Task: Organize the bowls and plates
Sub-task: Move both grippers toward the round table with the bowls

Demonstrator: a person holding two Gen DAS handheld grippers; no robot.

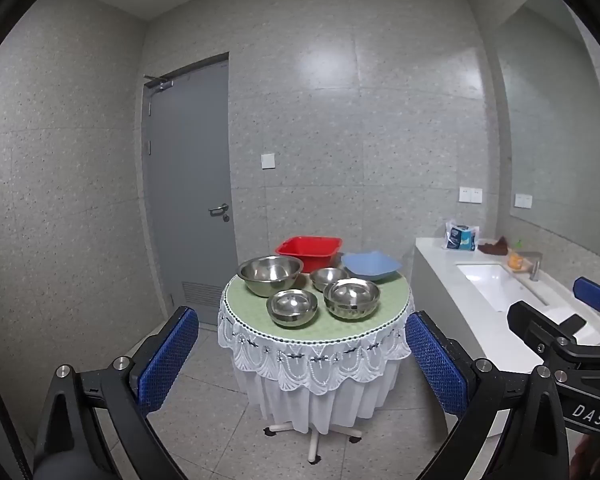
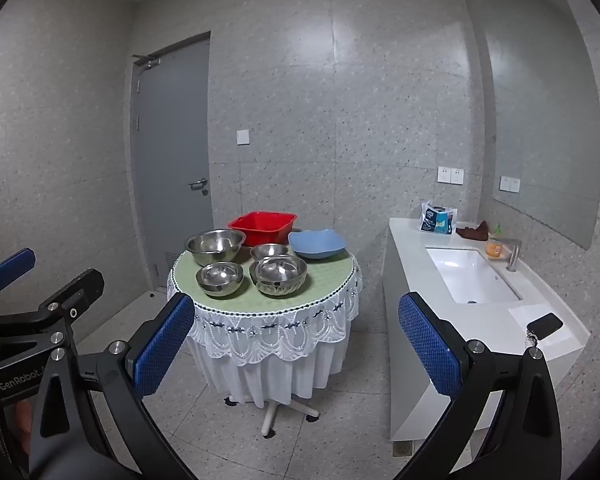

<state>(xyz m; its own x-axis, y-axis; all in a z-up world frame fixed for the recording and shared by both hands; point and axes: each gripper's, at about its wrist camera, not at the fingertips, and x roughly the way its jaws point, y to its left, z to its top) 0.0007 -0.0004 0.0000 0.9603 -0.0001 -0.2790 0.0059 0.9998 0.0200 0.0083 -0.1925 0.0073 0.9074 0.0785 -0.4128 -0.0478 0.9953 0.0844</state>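
A small round table (image 1: 392, 300) with a pale green top and a white lace skirt stands in the middle of a grey tiled room, and all the dishes sit on it. At the back is a red tub (image 1: 309, 249), with a blue dish (image 1: 371, 265) just to its right. In front of the tub sits a large steel bowl (image 1: 270, 274); to its right is a small steel bowl (image 1: 329, 277), partly hidden by a stack of steel bowls (image 1: 352, 298) nested together at the front right. A lone steel bowl (image 1: 292, 307) sits at the front left, near the stack but apart from it.

The left gripper (image 1: 302, 364) hangs well short of the table, fingers spread wide with nothing between them. The right gripper (image 2: 296, 348) does likewise — fingers wide apart, empty, the table framed in the gap.

To the right, a white counter (image 2: 404, 240) runs along the wall with a sink (image 2: 470, 276), a metal tap (image 2: 514, 254), a packet of tissues (image 2: 438, 222) and a brown cloth (image 2: 476, 231). A grey door (image 1: 188, 184) is shut at the back left.
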